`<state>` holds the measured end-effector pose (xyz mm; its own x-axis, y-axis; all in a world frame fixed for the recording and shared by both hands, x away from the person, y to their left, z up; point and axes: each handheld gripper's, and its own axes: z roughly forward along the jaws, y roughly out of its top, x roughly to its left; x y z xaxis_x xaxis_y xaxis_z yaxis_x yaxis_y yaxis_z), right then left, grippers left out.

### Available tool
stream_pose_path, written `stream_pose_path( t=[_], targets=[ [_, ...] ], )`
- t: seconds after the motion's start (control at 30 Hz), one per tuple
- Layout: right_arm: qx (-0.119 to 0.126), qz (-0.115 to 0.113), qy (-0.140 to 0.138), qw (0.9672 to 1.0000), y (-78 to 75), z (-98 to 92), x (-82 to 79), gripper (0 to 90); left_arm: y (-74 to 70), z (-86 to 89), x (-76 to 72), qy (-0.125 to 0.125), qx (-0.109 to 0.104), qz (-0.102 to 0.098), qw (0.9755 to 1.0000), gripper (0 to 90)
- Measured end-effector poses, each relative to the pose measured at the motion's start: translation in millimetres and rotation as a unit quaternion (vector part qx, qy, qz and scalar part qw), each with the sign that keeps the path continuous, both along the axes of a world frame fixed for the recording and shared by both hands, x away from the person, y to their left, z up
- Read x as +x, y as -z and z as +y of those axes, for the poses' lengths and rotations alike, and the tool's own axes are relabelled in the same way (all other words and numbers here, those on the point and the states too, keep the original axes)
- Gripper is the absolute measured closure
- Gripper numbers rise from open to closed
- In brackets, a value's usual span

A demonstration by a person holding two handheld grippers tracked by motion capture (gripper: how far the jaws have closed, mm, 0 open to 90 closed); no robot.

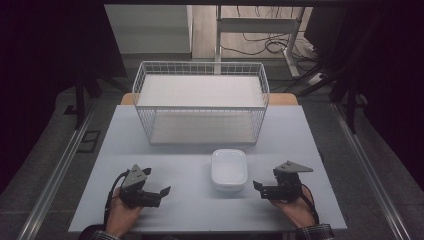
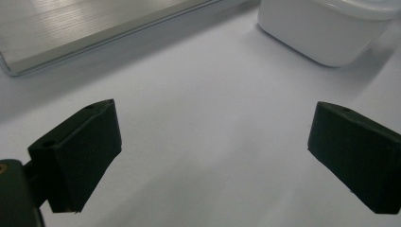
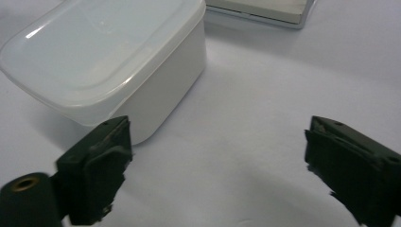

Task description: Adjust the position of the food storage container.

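The white lidded container point(image 1: 228, 170) sits on the pale table point(image 1: 190, 210), between both grippers and apart from each. The left gripper point(image 1: 161, 192) rests just to its left, jaws spread wide, holding nothing. The right gripper point(image 1: 257, 186), near its right side, gapes likewise empty. Beyond the container stands a white wire basket point(image 1: 201, 102).

The white container point(image 2: 331, 28) is cut off by the top edge.

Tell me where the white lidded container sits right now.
In the high view the white lidded container rests on the table, just in front of the wire basket, between the two tools and nearer the right tool.
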<state>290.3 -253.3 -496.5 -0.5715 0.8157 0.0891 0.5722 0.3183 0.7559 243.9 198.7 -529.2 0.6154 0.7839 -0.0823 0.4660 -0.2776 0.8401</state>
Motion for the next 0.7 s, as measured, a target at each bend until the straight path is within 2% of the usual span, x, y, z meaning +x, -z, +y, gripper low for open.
stream_pose_path(
  t=[0.1, 0.13, 0.17, 0.23, 0.33, 0.43, 0.47, 0.5, 0.53, 0.57, 0.6, 0.63, 0.7],
  targets=[
    [-0.005, -0.016, -0.001, 0.9999, -4.5, 0.2, 4.0, 23.7, 0.7, 0.5, 0.9, -0.004, 0.001, 0.004, 1.0, 3.3],
    [-0.005, -0.016, -0.001, 0.9999, -4.5, 0.2, 4.0, 23.7, 0.7, 0.5, 0.9, -0.004, 0.001, 0.004, 1.0, 3.2],
    [-0.006, -0.018, -0.002, 0.9998, -8.4, 0.8, 6.4, 31.2, 1.2, 0.4, 1.2, -0.005, -0.001, 0.004, 1.0, 3.2],
    [-0.024, -0.017, 0.0, 0.9996, -11.1, 2.1, 9.9, 39.1, 0.8, 0.3, 1.0, -0.004, -0.004, 0.0, 1.0, 3.2],
    [-0.018, -0.012, -0.008, 0.9997, -14.1, 2.6, 15.9, 49.6, 0.6, -0.5, 0.6, -0.003, -0.005, -0.005, 1.0, 3.1],
    [-0.029, -0.008, -0.015, 0.9994, -17.4, 5.7, 20.9, 62.1, 1.3, -2.1, 0.7, 0.001, -0.004, -0.005, 1.0, 3.1],
    [-0.029, -0.008, -0.015, 0.9994, -17.4, 5.7, 20.9, 62.1, 1.7, -2.8, 0.6, 0.002, -0.002, -0.004, 1.0, 3.1],
    [-0.031, -0.005, -0.025, 0.9992, -18.3, 9.1, 25.1, 70.2, 2.0, -3.3, 0.5, 0.002, 0.001, -0.003, 1.0, 3.0],
    [-0.035, -0.004, -0.028, 0.999, -18.6, 11.4, 27.2, 73.6, 2.0, -3.2, 0.6, 0.001, 0.001, -0.003, 1.0, 3.0],
    [-0.035, -0.004, -0.028, 0.999, -18.6, 11.4, 27.2, 73.6, 2.0, -3.2, 0.6, 0.001, 0.001, -0.003, 1.0, 3.0],
    [-0.042, -0.006, -0.037, 0.9984, -18.9, 15.9, 31.8, 82.0, 1.8, -2.5, 0.6, 0.0, 0.0, -0.003, 1.0, 3.0],
    [-0.042, -0.006, -0.037, 0.9984, -18.9, 15.9, 31.8, 82.0, 1.8, -2.5, 0.6, 0.0, 0.0, -0.003, 1.0, 3.0],
    [-0.048, -0.013, -0.045, 0.9978, -21.5, 22.1, 38.7, 88.6, 2.0, -1.6, 1.0, -0.001, -0.003, -0.001, 1.0, 3.0]
  ],
)
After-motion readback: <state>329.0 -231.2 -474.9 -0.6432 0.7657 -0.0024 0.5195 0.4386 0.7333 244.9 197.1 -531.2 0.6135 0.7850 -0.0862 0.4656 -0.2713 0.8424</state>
